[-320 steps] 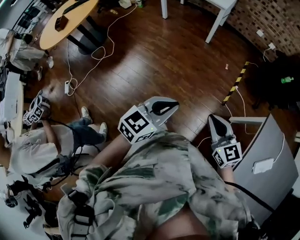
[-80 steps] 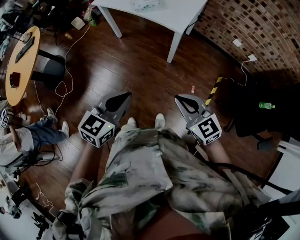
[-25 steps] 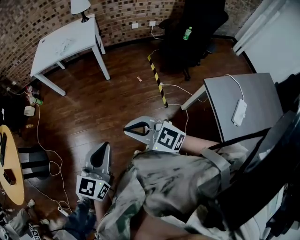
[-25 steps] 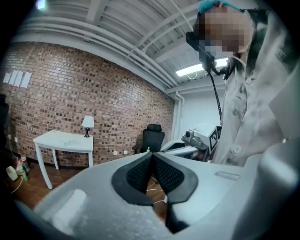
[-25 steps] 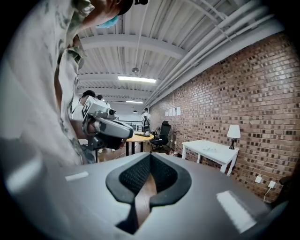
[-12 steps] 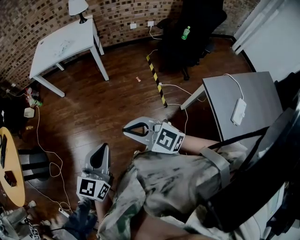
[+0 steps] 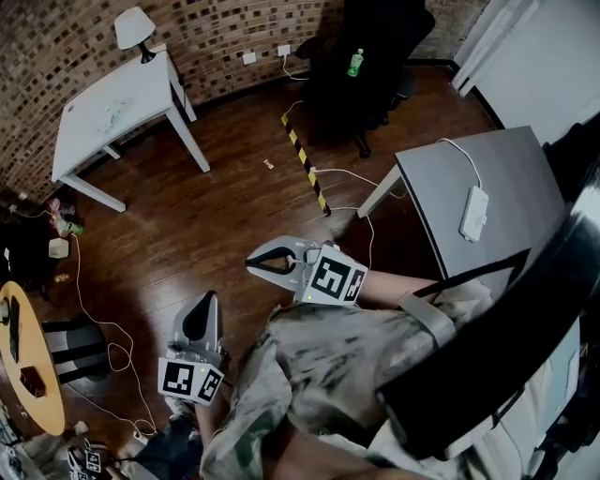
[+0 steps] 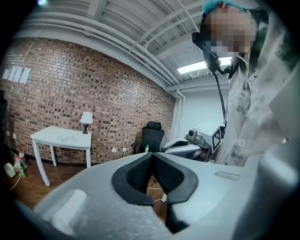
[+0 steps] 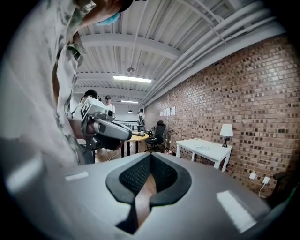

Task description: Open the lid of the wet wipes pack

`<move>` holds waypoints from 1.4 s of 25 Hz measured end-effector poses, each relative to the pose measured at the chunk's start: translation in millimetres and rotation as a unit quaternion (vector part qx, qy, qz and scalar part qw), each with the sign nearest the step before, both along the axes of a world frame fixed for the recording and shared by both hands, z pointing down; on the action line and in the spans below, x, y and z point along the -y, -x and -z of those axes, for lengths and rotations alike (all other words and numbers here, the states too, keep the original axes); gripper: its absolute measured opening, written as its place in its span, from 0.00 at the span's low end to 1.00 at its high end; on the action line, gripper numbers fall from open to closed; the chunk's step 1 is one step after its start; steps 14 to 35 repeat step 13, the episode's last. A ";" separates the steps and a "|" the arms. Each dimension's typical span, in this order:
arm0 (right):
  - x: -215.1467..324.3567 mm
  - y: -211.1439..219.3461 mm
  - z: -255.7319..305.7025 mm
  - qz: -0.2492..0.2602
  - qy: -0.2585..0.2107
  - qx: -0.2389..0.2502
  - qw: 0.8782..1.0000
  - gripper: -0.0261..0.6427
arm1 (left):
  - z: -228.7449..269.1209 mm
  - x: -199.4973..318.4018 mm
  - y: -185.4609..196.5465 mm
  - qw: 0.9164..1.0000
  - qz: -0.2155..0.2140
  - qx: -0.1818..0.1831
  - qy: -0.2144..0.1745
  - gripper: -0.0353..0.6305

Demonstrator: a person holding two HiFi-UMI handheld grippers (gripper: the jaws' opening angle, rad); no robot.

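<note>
No wet wipes pack is clearly in view; a faint pale thing lies on the white table (image 7: 94, 117) at the far upper left, too small to tell what it is. My left gripper (image 7: 208, 297) hangs over the wooden floor beside the person's body, jaws shut and holding nothing. My right gripper (image 7: 250, 263) points left above the floor at the centre, also shut and holding nothing. In the left gripper view the left gripper (image 8: 152, 156) has its pads pressed together. In the right gripper view the right gripper (image 9: 150, 158) meets at its tips, with only floor showing behind.
A lamp (image 7: 134, 28) stands on the white table by the brick wall. A black office chair (image 7: 370, 56) carries a green bottle (image 7: 354, 63). A grey desk (image 7: 469, 178) with a white adapter (image 7: 472, 212) is at right. Striped tape (image 7: 305, 164) and cables cross the floor.
The head has turned, so the white table went from the top of the view to the far upper left. Both grippers stay shut and low by the body; the left one sank slightly.
</note>
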State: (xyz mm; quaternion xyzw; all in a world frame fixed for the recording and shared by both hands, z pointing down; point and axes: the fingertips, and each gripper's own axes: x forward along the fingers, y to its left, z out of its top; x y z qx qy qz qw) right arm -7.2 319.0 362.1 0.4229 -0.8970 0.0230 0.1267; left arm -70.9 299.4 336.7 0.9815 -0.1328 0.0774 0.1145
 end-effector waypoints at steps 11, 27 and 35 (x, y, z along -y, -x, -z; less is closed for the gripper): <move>6.1 -3.3 -7.1 -0.003 0.018 0.014 1.000 0.05 | 1.0 2.7 -10.9 1.000 -0.015 -0.001 0.005 0.06; 7.2 -1.5 -6.3 -0.001 0.020 0.015 1.000 0.05 | 1.9 4.3 -10.5 1.000 -0.014 0.000 0.007 0.06; 7.2 -1.5 -6.3 -0.001 0.020 0.015 1.000 0.05 | 1.9 4.3 -10.5 1.000 -0.014 0.000 0.007 0.06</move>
